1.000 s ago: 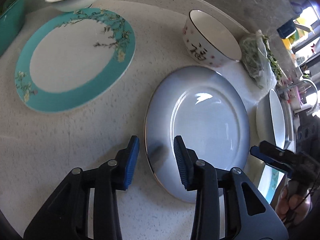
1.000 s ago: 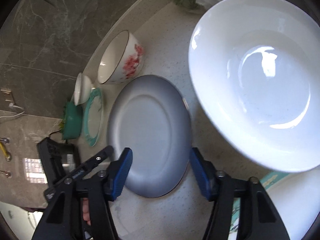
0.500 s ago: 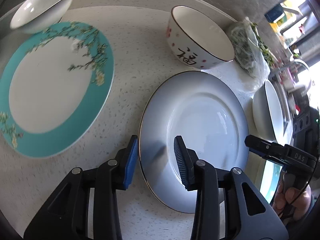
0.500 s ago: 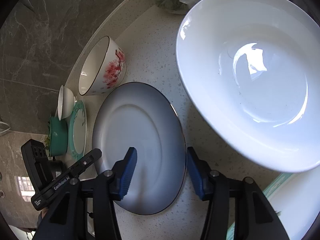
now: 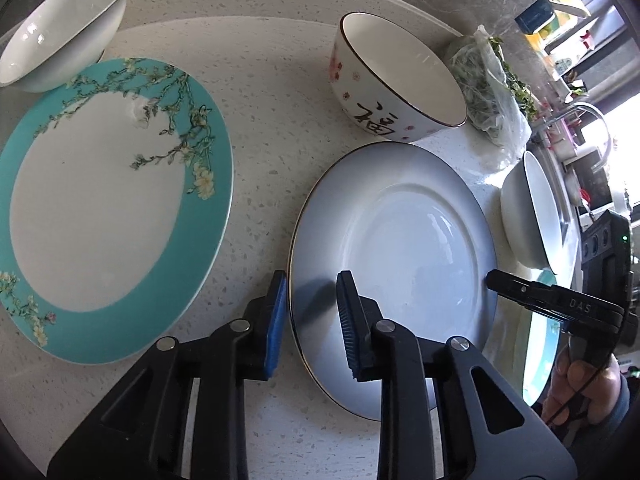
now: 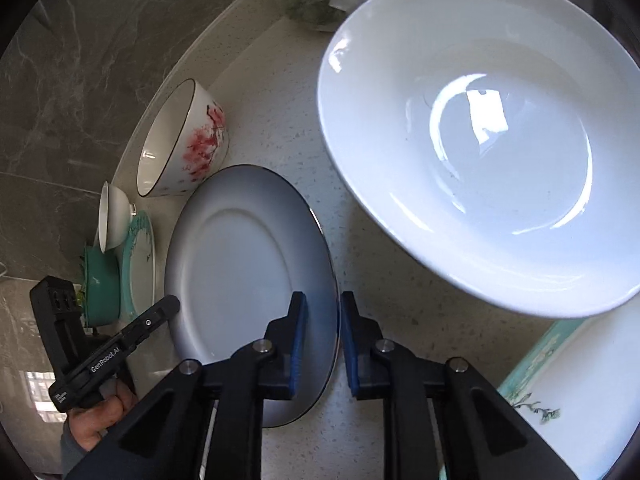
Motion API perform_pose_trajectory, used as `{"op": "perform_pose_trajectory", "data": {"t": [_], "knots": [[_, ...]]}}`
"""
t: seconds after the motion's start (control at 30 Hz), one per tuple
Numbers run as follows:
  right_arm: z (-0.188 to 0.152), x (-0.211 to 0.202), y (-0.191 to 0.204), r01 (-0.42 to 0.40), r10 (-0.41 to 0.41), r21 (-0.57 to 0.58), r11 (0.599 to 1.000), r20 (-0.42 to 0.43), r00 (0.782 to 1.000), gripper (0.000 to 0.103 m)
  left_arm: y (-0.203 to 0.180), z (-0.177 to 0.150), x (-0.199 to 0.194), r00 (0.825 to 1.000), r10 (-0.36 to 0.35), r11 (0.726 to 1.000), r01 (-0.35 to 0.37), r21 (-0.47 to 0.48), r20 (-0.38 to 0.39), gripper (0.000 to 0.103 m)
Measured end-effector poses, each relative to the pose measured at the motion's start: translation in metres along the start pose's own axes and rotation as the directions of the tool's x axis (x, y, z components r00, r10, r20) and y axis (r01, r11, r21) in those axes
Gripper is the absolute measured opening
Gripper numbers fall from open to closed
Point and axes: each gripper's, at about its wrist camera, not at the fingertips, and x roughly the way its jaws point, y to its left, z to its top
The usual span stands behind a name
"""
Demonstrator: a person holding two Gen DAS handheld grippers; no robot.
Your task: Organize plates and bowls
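Observation:
A grey-blue plate point(image 5: 400, 240) with a thin dark rim lies flat on the speckled counter. My left gripper point(image 5: 312, 320) straddles its left rim, one blue pad outside the edge and one on the plate. Its jaws are closing and the pads meet the rim. My right gripper point(image 6: 322, 340) straddles the opposite rim of the same plate point(image 6: 240, 272), its jaws also closing and its pads pinching the edge. A large white bowl point(image 6: 480, 140) sits to the right, and a floral bowl point(image 5: 400, 80) stands behind the plate.
A teal-rimmed floral plate point(image 5: 100, 208) lies to the left, with a small white bowl point(image 5: 68, 28) behind it. A bag of greens point(image 5: 492, 88) lies by the back wall. Another teal-rimmed plate point(image 6: 560, 400) lies under the large bowl. A teal dish point(image 6: 100, 288) is at the far left.
My left gripper slid toward the grey plate's rim and its jaws narrowed. My right gripper's jaws went from wide apart to closed around the plate's other rim.

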Motion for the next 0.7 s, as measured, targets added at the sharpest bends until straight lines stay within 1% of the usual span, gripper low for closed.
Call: {"op": "perform_pose_trajectory", "data": {"t": [0.1, 0.23, 0.33, 0.47, 0.7], "knots": [[0.0, -0.001, 0.005, 0.034, -0.034, -0.029, 0.999, 0.008, 0.999, 0.021, -0.003, -0.002, 0.0, 1.0, 0.022, 1.0, -0.022, 0.019, 0.002, 0.023], [0.0, -0.002, 0.001, 0.021, -0.021, -0.032, 0.999, 0.003, 1.0, 0.02, -0.003, -0.007, -0.001, 1.0, 0.02, 1.0, -0.02, 0.009, 0.005, 0.023], [-0.001, 0.002, 0.008, 0.03, -0.03, -0.045, 0.999, 0.007, 1.0, 0.021, -0.006, -0.012, -0.003, 0.999, 0.033, 0.999, -0.033, 0.02, 0.01, 0.023], [-0.003, 0.004, 0.011, 0.026, -0.026, -0.051, 0.998, 0.002, 1.0, 0.02, -0.004, -0.014, -0.003, 1.0, 0.021, 1.0, -0.021, 0.005, 0.011, 0.021], [-0.007, 0.001, 0.015, 0.041, -0.04, -0.079, 0.996, 0.007, 0.999, 0.021, -0.005, -0.018, -0.007, 1.0, 0.024, 0.999, -0.024, 0.025, 0.011, 0.021]]}}
